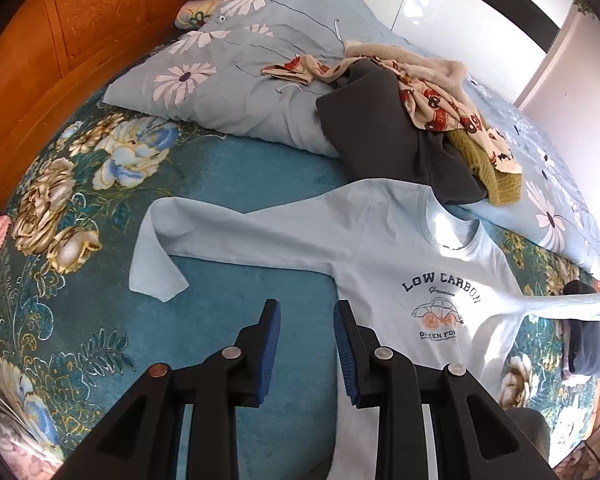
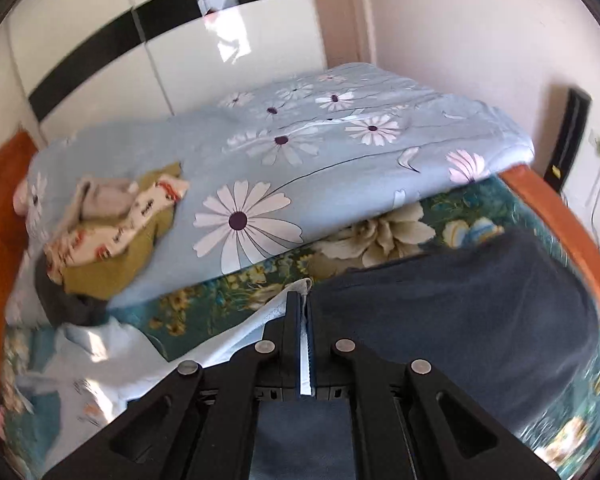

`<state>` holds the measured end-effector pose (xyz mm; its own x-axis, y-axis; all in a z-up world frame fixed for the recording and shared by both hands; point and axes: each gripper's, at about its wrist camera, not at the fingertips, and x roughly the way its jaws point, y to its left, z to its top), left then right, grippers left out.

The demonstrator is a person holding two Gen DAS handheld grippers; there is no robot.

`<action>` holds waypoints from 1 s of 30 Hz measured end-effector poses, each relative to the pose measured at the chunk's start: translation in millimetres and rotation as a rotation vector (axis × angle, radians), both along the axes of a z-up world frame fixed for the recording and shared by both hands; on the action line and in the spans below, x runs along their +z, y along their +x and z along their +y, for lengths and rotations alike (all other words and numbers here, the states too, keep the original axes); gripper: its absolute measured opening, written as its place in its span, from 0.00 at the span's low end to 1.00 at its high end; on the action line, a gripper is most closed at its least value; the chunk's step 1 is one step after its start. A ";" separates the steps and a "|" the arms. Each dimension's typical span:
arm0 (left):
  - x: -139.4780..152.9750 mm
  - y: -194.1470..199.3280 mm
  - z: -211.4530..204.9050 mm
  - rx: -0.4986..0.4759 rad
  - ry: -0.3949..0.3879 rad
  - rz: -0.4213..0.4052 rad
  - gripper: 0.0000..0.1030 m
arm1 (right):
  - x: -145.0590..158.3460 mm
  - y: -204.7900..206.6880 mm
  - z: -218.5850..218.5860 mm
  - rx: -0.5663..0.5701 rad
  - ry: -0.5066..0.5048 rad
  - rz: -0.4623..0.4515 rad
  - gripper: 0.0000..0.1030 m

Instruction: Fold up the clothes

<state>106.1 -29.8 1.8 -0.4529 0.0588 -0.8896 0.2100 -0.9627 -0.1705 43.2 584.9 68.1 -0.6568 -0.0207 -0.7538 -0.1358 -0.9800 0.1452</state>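
Note:
A light blue long-sleeved shirt [image 1: 420, 248] with a "LOW CARBON" car print lies face up on the teal floral bedspread [image 1: 100, 280]. Its one sleeve [image 1: 220, 232] stretches left, with the cuff bent under. My left gripper [image 1: 306, 308] hovers open over the shirt's lower left edge, nothing between its blue pads. In the right wrist view, my right gripper [image 2: 303, 300] is shut on the cuff of the other sleeve [image 2: 260, 320], which is lifted off the bed. That lifted sleeve [image 1: 580, 304] runs taut toward the right edge of the left wrist view.
A pile of unfolded clothes [image 1: 420, 100] rests on the daisy-print quilt [image 2: 340, 152] beyond the shirt's collar. A dark blue garment [image 2: 460, 320] lies under the right gripper. A wooden headboard [image 1: 60, 40] and pillow [image 1: 228, 60] stand at the left, a white wardrobe [image 2: 180, 60] behind.

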 end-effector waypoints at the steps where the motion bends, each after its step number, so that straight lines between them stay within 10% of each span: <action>1: 0.7 -1.8 3.6 -0.005 0.003 0.004 0.30 | 5.1 -4.5 -3.1 0.021 0.010 0.016 0.02; 7: -1.4 -8.0 25.2 -0.039 0.010 0.007 0.30 | 28.1 17.6 -33.0 0.196 0.109 0.179 0.02; 12: -11.2 -9.7 34.9 -0.058 0.010 -0.021 0.32 | -51.4 56.2 -16.6 0.166 0.211 -0.069 0.02; 21: -11.5 -10.6 41.5 -0.061 0.035 -0.015 0.37 | -78.7 122.7 -1.0 0.087 0.112 -0.136 0.02; 27: -12.8 -7.6 41.5 -0.061 0.045 -0.013 0.39 | -76.9 135.3 24.0 -0.022 -0.207 -0.094 0.10; 30: -13.3 -5.2 39.1 -0.051 0.055 -0.012 0.39 | -79.0 135.7 35.3 -0.086 -0.456 -0.048 0.42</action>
<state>100.8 9.3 -11.5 -0.4378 0.1304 -0.8896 0.1636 -0.9614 -0.2214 178.9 620.1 -10.9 -0.6349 -0.3041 -0.7102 -0.2305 -0.8028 0.5498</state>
